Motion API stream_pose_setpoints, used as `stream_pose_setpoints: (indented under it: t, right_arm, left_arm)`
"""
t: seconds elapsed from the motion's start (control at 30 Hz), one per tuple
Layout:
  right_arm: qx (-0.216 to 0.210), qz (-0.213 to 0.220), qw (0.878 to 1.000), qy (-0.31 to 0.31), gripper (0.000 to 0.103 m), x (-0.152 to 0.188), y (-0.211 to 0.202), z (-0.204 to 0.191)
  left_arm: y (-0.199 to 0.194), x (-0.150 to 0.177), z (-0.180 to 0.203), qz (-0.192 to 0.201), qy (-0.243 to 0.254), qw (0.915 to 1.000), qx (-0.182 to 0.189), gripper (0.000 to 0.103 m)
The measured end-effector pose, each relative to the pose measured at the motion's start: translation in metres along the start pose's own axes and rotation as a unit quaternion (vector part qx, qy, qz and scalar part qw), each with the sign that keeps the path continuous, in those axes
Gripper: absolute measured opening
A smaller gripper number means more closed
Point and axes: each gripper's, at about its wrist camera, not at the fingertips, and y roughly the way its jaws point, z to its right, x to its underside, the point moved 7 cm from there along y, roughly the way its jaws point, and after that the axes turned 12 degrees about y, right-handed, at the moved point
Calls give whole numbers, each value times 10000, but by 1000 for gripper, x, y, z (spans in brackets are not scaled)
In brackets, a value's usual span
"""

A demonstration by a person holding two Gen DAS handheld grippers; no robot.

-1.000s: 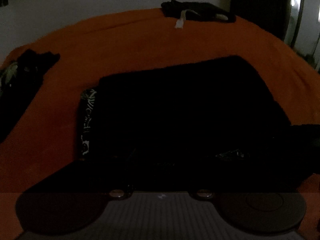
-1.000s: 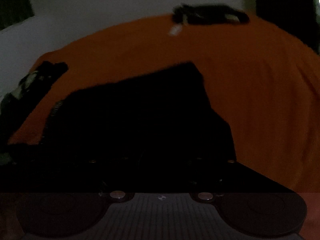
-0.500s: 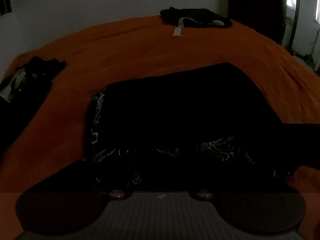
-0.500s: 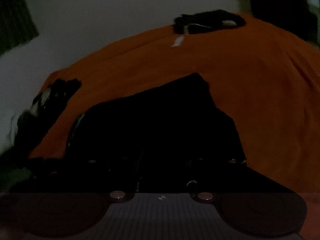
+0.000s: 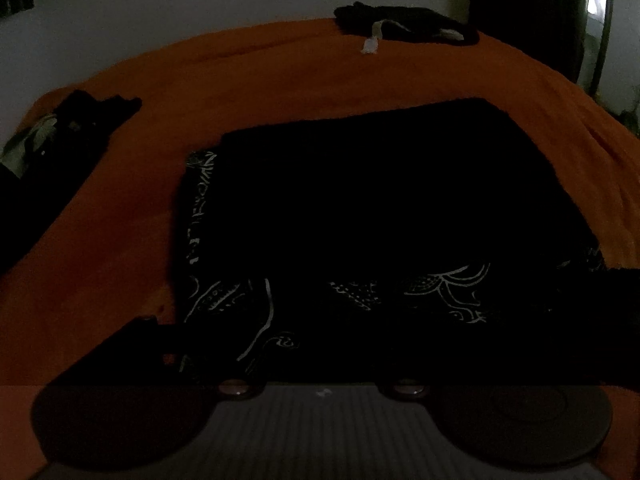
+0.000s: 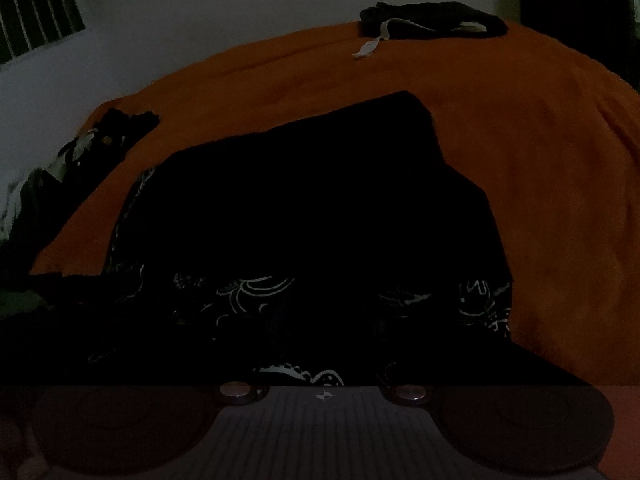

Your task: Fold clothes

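Note:
A black garment with a white swirl print [image 5: 360, 208] lies folded flat on the orange bedspread [image 5: 260, 80]; it also shows in the right wrist view [image 6: 300, 220]. Its printed near edge [image 5: 436, 288] faces me. The left gripper [image 5: 320, 360] sits low at the garment's near edge. Its fingers are too dark to make out. The right gripper [image 6: 320, 360] is at the garment's near right part, with printed fabric [image 6: 304, 374] right at its base. I cannot tell whether either gripper holds cloth.
A dark garment with a white drawstring [image 5: 404, 28] lies at the bed's far end, also in the right wrist view [image 6: 432, 20]. Another dark pile of clothes [image 5: 60, 136] lies at the left edge. A pale wall [image 5: 200, 0] stands behind the bed. The room is very dim.
Both cameras have drawn back and up from the garment. The printed near edge has come into view in both views. The garment's shape on the bed looks unchanged.

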Motion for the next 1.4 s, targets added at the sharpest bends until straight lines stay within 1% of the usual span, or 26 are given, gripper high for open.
stream_pose_setpoints:
  t: [0.1, 0.13, 0.2, 0.23, 0.27, 0.3, 0.37, 0.43, 0.53, 0.6, 0.7, 0.77, 0.8, 0.83, 0.9, 0.93, 0.97, 1.0, 1.03, 1.07, 1.1, 1.13, 1.17, 1.27, 1.3, 1.4]
  right_arm:
    - [-42, -14, 9999, 126, 39, -2, -2, 1]
    - [-53, -26, 9998, 175, 42, -4, -5, 0]
    - [-26, -45, 9998, 194, 57, -6, -12, -1]
    - [25, -51, 9999, 142, 73, -7, -16, -2]
    - [77, -57, 9999, 90, 80, -8, -19, -3]
    - [122, -106, 9999, 48, 80, -8, -20, -3]
    - [199, -282, 9994, 27, 80, -5, -15, 1]
    - [235, -364, 9990, 95, 82, -1, -8, 5]
    - [246, -401, 9989, 89, 87, 2, 0, 7]
    - [236, -420, 9988, 108, 89, 0, -1, 6]
    - [221, -448, 9987, 136, 90, -2, -3, 6]
    - [158, -420, 9989, 150, 91, -6, -9, 4]
    - [55, -287, 9995, 69, 91, -12, -18, 3]
    - [-55, -131, 9999, -35, 91, -18, -27, 1]
    - [-7, 308, 9994, -181, 91, -32, -41, 0]
    - [-7, 525, 9985, -155, 87, -37, -45, 0]
    - [-17, 739, 9972, -104, 73, -42, -49, 1]
    - [-92, 844, 9964, -62, 64, -44, -48, 1]
    - [-140, 825, 9965, -42, 43, -45, -44, 0]
    - [-104, 796, 9968, -64, 15, -46, -38, 0]
    - [-49, 770, 9970, -97, 2, -46, -32, -1]
    - [26, 821, 9965, -138, 0, -48, -26, -3]
    - [59, 909, 9958, -127, 0, -51, -22, -4]
    - [-122, 926, 9956, 121, 0, -56, -9, -10]
    - [-117, 929, 9956, 89, 0, -56, -5, -12]
    - [-52, 765, 9970, -64, 0, -52, 12, -16]
  left_arm:
    - [-9, 0, -3, 70, -151, 9999, 7, 71]
    - [-13, 0, -3, 102, -180, 9998, 49, 71]
    - [-20, -1, -4, 155, -241, 9994, 175, 72]
    - [-20, 0, -5, 135, -303, 9992, 229, 74]
    - [-18, 1, -7, 89, -382, 9988, 279, 77]
    - [-17, 1, -8, 43, -461, 9984, 328, 83]
    - [-7, 5, -11, -150, -623, 9973, 369, 89]
    - [1, 7, -12, -286, -703, 9965, 353, 96]
    - [7, 8, -12, -336, -671, 9970, 180, 103]
    - [10, 9, -12, -332, -703, 9969, 144, 103]
    - [5, 8, -13, -216, -651, 9976, 66, 103]
    - [-6, 5, -18, -49, -680, 9977, -29, 103]
    - [-13, 2, -23, 80, -727, 9973, -109, 101]
    - [-20, 0, -28, 225, -789, 9965, -160, 100]
    - [-32, -7, -38, 533, -927, 9940, -230, 99]
    - [-36, -11, -42, 653, -992, 9926, -235, 99]
    - [-38, -16, -46, 754, -1054, 9913, -224, 99]
    - [-41, -20, -49, 855, -1115, 9898, -213, 99]
    - [-40, -26, -51, 883, -1127, 9896, -153, 96]
    - [-38, -31, -50, 850, -1076, 9905, -121, 93]
    - [-34, -36, -49, 807, -1007, 9916, -119, 85]
    - [-30, -39, -47, 773, -964, 9923, -96, 80]
    - [-26, -40, -44, 745, -936, 9928, -63, 79]
    - [-12, -44, -36, 661, -854, 9941, 37, 74]
    - [-7, -46, -33, 633, -826, 9945, 71, 72]
    - [6, -48, -27, 523, -752, 9957, 135, 72]
